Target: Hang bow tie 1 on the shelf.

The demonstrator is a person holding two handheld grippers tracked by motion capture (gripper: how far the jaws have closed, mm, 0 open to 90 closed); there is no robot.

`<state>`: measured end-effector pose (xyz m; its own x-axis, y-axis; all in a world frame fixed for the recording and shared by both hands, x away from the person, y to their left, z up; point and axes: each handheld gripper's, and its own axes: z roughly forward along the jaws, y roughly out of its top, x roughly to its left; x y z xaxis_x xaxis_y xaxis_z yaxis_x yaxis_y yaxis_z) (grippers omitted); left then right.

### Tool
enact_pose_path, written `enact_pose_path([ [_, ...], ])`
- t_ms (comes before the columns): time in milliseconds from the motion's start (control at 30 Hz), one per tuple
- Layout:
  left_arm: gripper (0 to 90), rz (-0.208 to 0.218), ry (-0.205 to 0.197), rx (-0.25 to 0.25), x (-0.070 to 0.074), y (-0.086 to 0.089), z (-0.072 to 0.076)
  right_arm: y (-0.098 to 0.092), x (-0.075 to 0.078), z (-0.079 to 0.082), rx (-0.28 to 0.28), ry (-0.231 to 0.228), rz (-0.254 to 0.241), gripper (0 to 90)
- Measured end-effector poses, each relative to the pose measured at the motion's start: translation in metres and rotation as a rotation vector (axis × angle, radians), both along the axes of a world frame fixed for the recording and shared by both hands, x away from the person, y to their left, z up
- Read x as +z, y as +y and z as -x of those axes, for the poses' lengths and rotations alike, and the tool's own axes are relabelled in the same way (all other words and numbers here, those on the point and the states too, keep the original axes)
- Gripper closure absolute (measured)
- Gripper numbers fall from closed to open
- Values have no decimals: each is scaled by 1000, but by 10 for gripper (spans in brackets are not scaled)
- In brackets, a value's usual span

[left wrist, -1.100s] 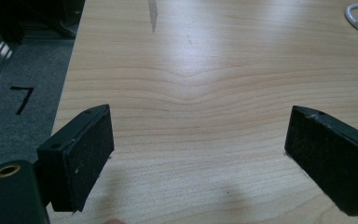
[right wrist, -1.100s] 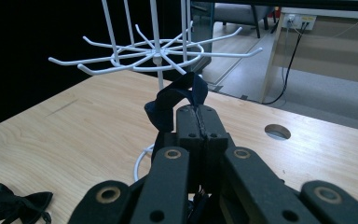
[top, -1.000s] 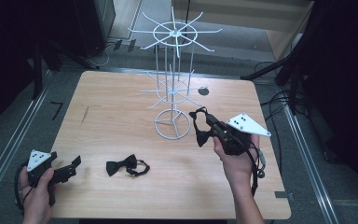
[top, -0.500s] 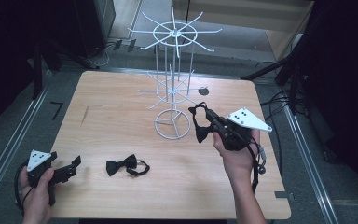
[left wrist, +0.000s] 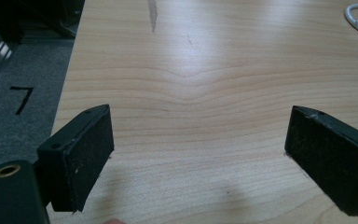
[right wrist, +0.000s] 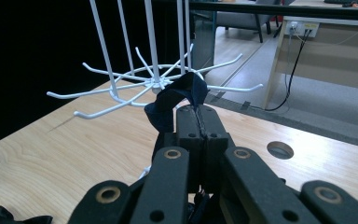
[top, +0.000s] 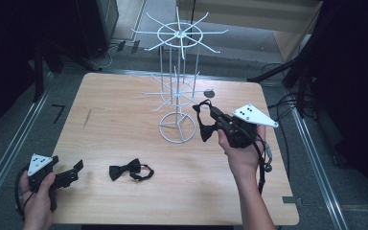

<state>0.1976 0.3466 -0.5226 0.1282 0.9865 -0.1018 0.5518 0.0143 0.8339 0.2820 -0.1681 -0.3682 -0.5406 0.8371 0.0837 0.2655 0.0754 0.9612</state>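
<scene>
A white wire rack (top: 178, 91) with two tiers of spokes stands at the table's middle back. My right gripper (top: 206, 112) is shut on a dark bow tie (top: 205, 125), held in the air just right of the rack's base ring. In the right gripper view the bow tie (right wrist: 177, 100) sticks up from the closed jaws, close to the lower spokes of the rack (right wrist: 149, 84). A second black bow tie (top: 130, 170) lies flat on the table at front left. My left gripper (top: 76, 170) rests at the front left corner, open, with bare wood between its pads (left wrist: 91, 154).
The wooden table (top: 124, 115) has a round cable hole (top: 209, 93) behind the rack. Cables and dark stands crowd the floor at right. A metal rail (top: 9, 148) runs along the left side on the floor.
My right gripper has drifted slightly up and toward the rack with the bow tie. The left gripper and the bow tie on the table have stayed put.
</scene>
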Motion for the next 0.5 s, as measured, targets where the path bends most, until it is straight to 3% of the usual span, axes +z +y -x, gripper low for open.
enact_pose_path([
  [500,84,-3,-4,2,0,0,0,0,5,-16,-16,21,-12,900],
])
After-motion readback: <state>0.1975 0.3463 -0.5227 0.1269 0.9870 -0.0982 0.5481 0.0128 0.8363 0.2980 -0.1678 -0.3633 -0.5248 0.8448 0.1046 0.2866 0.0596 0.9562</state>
